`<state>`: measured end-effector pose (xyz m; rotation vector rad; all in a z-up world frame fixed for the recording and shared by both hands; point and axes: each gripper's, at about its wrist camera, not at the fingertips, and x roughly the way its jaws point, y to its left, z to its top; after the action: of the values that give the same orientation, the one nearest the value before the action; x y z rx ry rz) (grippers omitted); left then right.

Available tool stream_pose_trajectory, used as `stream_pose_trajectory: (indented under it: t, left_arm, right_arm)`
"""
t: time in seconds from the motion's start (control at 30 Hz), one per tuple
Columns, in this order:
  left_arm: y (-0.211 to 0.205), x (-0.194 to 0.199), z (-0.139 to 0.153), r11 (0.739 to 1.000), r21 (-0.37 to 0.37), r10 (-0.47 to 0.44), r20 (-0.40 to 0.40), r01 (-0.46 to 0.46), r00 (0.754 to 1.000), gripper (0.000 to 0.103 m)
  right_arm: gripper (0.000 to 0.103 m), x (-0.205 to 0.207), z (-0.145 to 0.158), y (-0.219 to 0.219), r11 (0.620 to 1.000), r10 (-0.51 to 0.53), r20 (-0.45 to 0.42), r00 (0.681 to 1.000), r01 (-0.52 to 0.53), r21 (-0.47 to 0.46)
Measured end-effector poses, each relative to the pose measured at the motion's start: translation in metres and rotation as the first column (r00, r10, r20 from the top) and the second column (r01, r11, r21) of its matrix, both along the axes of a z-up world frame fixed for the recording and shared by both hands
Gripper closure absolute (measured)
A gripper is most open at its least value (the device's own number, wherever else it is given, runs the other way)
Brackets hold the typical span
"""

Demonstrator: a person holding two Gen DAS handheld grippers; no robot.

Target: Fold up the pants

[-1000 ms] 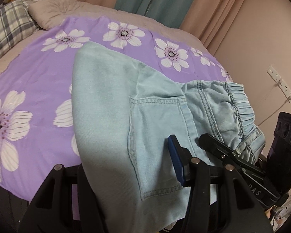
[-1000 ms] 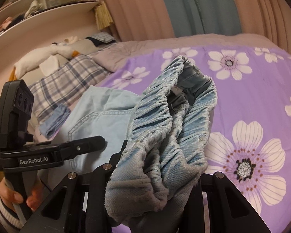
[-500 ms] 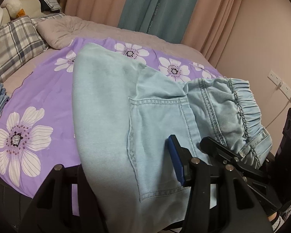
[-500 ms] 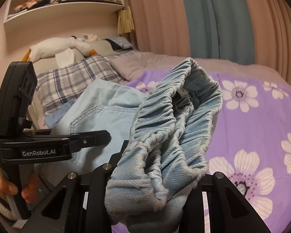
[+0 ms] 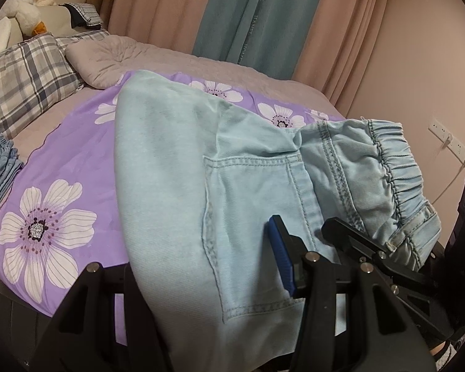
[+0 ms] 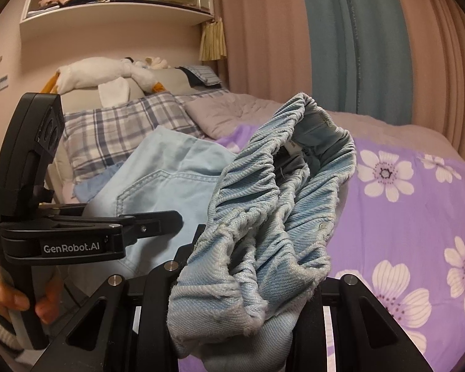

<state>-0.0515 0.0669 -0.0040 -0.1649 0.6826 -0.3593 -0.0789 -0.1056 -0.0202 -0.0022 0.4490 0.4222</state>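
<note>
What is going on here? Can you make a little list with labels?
place: bed with purple flower sheet
being held: light blue pants, lifted off the sheet
left gripper: shut on the pants near the back pocket
right gripper: shut on the bunched waistband
also there: plaid pillow, curtains, toy goose
fold: not done yet

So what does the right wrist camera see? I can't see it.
The right gripper is shut on the bunched stretchy waistband of light blue pants above a purple flowered bedspread. The left gripper, held by a hand, grips the pants from the left.
</note>
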Motion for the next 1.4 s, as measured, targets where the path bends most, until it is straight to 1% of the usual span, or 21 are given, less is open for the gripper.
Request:
stream_pose_trajectory:
  t: [0.3,0.57,1.0,1.4]
  left_arm:
    - [0.003,0.006,0.007,1.0,-0.001,0.014,0.016,-0.014,1.0,0.052]
    - [0.004,0.015,0.008,1.0,0.0,0.009,0.009,-0.009,1.0,0.052]
    - [-0.004,0.025,0.008,1.0,0.018,0.016,0.003,-0.016,1.0,0.052]
    - [-0.017,0.043,0.008,0.999,0.047,0.022,0.006,-0.022,1.0,0.052]
  right_arm:
    - [0.07,0.002,0.004,0.004,1.0,0.015,0.028,1.0,-0.015,-0.013]
    - [0.07,0.005,0.005,0.004,1.0,0.019,0.034,0.999,-0.018,-0.014]
    - [0.07,0.008,0.007,0.004,1.0,0.021,0.029,0.999,-0.021,-0.013]
    - [0.07,0.026,0.005,0.004,1.0,0.011,0.007,1.0,-0.011,-0.01]
